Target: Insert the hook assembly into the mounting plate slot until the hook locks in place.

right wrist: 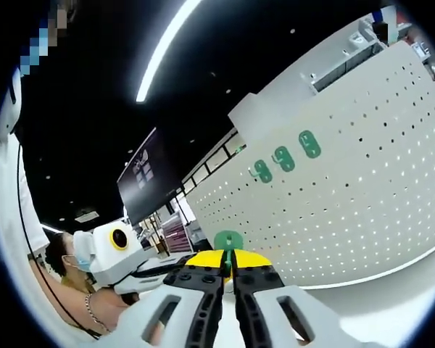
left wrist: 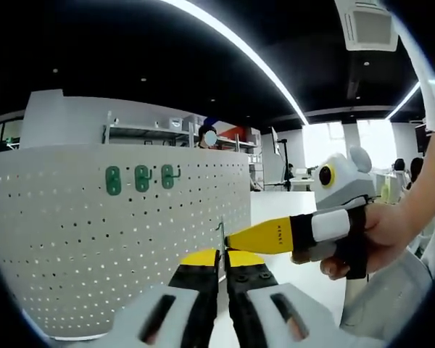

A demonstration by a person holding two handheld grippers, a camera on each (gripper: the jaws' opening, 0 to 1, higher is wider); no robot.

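Holding both claws up before the white pegboard (left wrist: 94, 239), I see three green hooks (left wrist: 141, 178) already seated on it in a row, upper left of centre in the left gripper view. In the right gripper view the same three green hooks (right wrist: 283, 159) run diagonally across the tilted board (right wrist: 362, 181), right of centre.

My right gripper (right wrist: 228, 279) has its jaws pressed together at the bottom centre of its view, and a green hook assembly (right wrist: 228, 240) stands out just above the yellow tips, so I judge it pinched there. It sits below and left of the mounted row, apart from the board.

My left gripper (left wrist: 222, 272) also has its jaws brought together at the bottom centre of its view. A thin upright sliver (left wrist: 220, 235) shows at the tips; I cannot tell what it is, or whether I truly grip it. From the right of that view the right gripper (left wrist: 264, 238) reaches in, held by a hand (left wrist: 380, 232), its yellow tip meeting mine.

Insertion has not yet happened, as I judge it. What worries me:

- The hook is held only by its lower edge, so pushing against the board could make it twist or slip out of the jaws.
- The board appears strongly tilted to my right claw, so I could come in skewed and miss the slot.
- With both tips crowded together, one claw could knock the hook from the other.
- Stopping before it locks would leave it loose.
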